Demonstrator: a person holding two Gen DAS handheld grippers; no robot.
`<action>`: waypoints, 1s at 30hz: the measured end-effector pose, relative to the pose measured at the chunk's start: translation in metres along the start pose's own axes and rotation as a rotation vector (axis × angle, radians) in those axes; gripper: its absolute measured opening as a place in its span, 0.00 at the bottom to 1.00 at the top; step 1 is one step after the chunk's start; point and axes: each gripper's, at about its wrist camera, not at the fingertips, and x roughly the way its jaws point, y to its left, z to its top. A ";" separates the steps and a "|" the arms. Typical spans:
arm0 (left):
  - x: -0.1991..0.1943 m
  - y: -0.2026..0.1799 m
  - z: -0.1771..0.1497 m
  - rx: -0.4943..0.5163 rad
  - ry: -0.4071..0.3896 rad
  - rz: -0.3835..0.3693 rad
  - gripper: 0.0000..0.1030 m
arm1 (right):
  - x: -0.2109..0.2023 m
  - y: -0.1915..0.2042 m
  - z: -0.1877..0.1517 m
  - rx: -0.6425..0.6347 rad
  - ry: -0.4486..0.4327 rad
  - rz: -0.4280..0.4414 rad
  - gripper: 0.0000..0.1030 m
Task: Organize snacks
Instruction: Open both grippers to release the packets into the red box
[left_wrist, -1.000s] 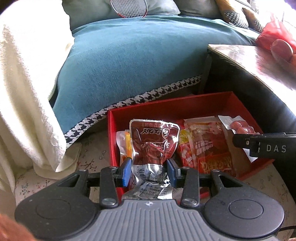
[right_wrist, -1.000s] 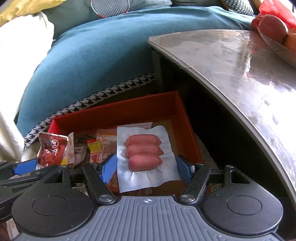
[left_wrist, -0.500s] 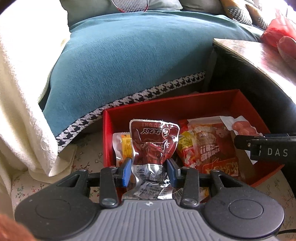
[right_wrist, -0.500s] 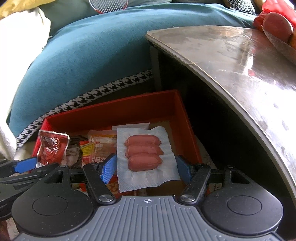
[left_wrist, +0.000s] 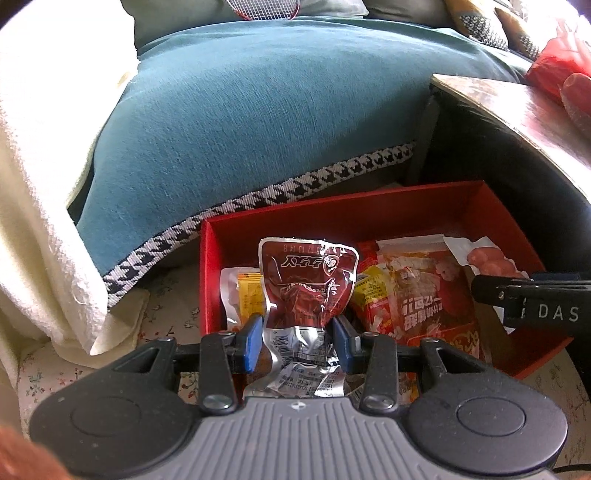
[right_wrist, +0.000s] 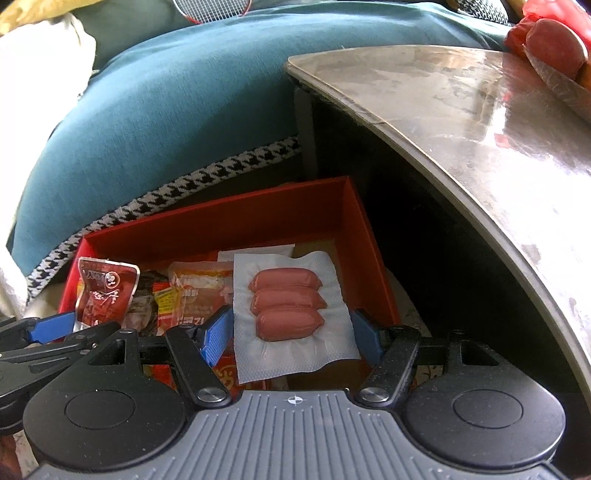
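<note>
My left gripper (left_wrist: 298, 338) is shut on a dark red foil snack pouch (left_wrist: 306, 284), which stands crumpled above the near left part of a red box (left_wrist: 332, 212). My right gripper (right_wrist: 291, 334) is shut on a clear vacuum pack of three pink sausages (right_wrist: 286, 299), held over the right side of the red box (right_wrist: 236, 225). Inside the box lie an orange-red printed snack bag (left_wrist: 428, 295) and small yellow packets (left_wrist: 249, 295). In the right wrist view the foil pouch (right_wrist: 105, 291) shows at the left with the other gripper's blue pad beside it.
The box sits on a floral floor covering (left_wrist: 166, 325) in front of a teal sofa throw with houndstooth trim (left_wrist: 258, 110). A shiny table (right_wrist: 480, 122) overhangs the right side. A cream blanket (left_wrist: 40, 184) drapes at left. Red fruit (right_wrist: 554, 48) sits on the table.
Both views have shifted slightly, with the box sitting a little lower and closer in frame. Both grips and their packs look unchanged.
</note>
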 end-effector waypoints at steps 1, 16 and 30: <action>0.001 0.000 0.001 -0.001 0.000 -0.003 0.33 | 0.001 0.000 0.000 0.001 0.001 0.002 0.73; 0.016 -0.007 0.004 0.007 0.014 -0.007 0.33 | 0.012 0.005 0.005 -0.010 0.029 0.004 0.73; 0.016 -0.005 0.008 -0.007 0.025 -0.010 0.33 | 0.016 0.007 0.003 -0.026 0.062 -0.009 0.74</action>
